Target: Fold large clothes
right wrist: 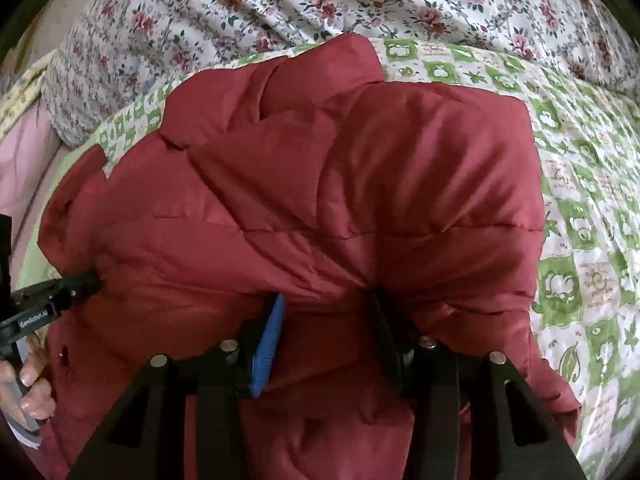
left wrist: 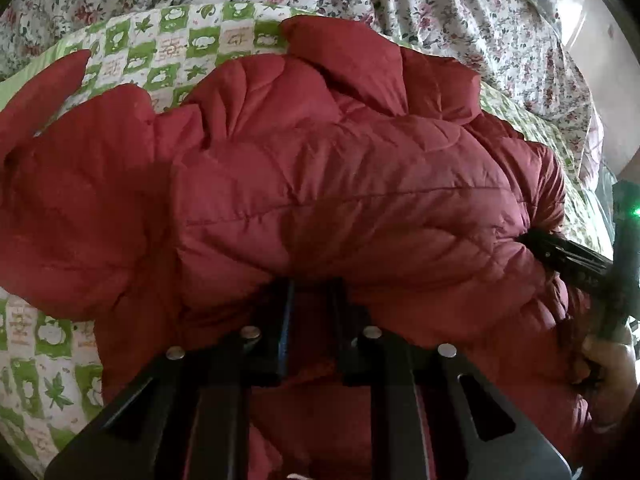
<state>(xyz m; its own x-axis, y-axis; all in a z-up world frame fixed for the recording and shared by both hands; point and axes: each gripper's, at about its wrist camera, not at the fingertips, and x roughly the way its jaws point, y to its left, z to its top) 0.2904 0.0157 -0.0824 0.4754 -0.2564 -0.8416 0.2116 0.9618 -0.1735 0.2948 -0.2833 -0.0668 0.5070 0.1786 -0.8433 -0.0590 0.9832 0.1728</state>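
Two grippers: both are at the near edge of one red puffer jacket, one on each side of it.
Flowered sheet (left wrist: pixel 460 12): white cloth with pink roses, rumpled, filling the far part of both views and lying beyond the quilt.
Checked quilt (right wrist: pixel 580 184): green and white squares with leaf and animal prints, spread under the jacket and showing past it on both sides.
Red puffer jacket (left wrist: pixel 320 184): the task's garment, lying on the checked quilt in a thick, stitched, puffy mound; its near edge is raised and bunched where the grippers meet it, and a loose flap reaches toward the far left in the left wrist view.
Pink cloth (right wrist: pixel 24 168): a plain strip at the left edge of the right wrist view, beside the quilt.
Left gripper (left wrist: pixel 310 288): fingers narrow, with a fold of the jacket's near edge pinched between them; the fingertips are buried under the red fabric.
Left gripper seen from the right wrist camera (right wrist: pixel 86 282): its tip presses into the jacket's left side, and the person's left hand (right wrist: pixel 28 384) holds its handle.
Right gripper (right wrist: pixel 328 304): fingers set moderately apart, a blue pad (right wrist: pixel 268 344) on the left one; red fabric bulges over and between the tips, so it grips the jacket's edge.
Right gripper seen from the left wrist camera (left wrist: pixel 528 240): black fingers pushed into the jacket's right side, with the right hand (left wrist: pixel 612 364) low at the frame edge.
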